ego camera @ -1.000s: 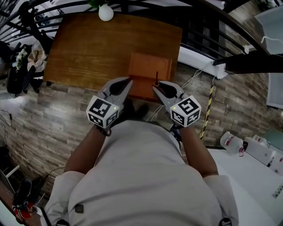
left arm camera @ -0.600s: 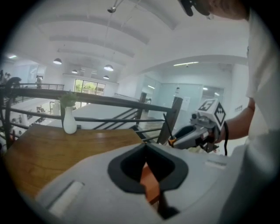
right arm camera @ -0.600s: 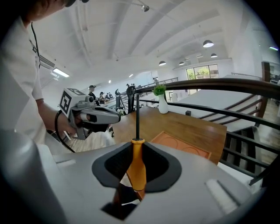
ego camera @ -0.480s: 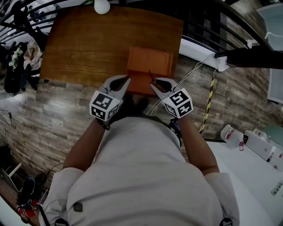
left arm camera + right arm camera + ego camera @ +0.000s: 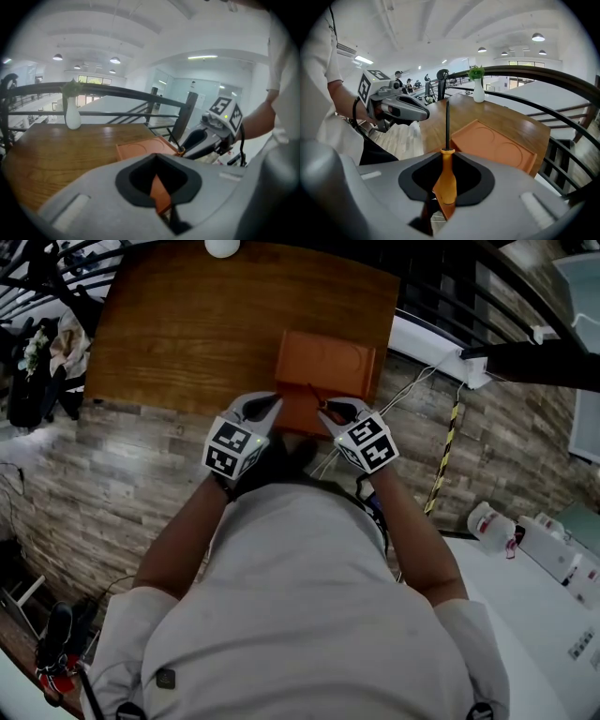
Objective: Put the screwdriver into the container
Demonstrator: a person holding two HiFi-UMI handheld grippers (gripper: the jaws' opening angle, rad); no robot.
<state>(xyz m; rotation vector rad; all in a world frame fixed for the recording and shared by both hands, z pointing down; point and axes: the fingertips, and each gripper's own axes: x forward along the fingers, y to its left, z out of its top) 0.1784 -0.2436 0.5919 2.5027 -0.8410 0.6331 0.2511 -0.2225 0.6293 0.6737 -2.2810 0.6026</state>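
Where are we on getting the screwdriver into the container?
Done: the screwdriver is picked up, clamped by its orange handle in the right gripper.
In hand: it is held at the near edge of the orange container, which looks empty.
Left: carry it over the container and release.
The left gripper is shut on nothing.

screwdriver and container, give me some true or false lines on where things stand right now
1. The right gripper is shut on the screwdriver. True.
2. The screwdriver lies in the orange container. False: it is held by its handle between the right gripper's fingers.
3. A white vase stands on the wooden table. True.
4. The orange container holds other tools. False: nothing shows in it.
5. The orange container sits at the table's far edge, beside the white vase. False: it sits at the near edge, by the person, apart from the vase.
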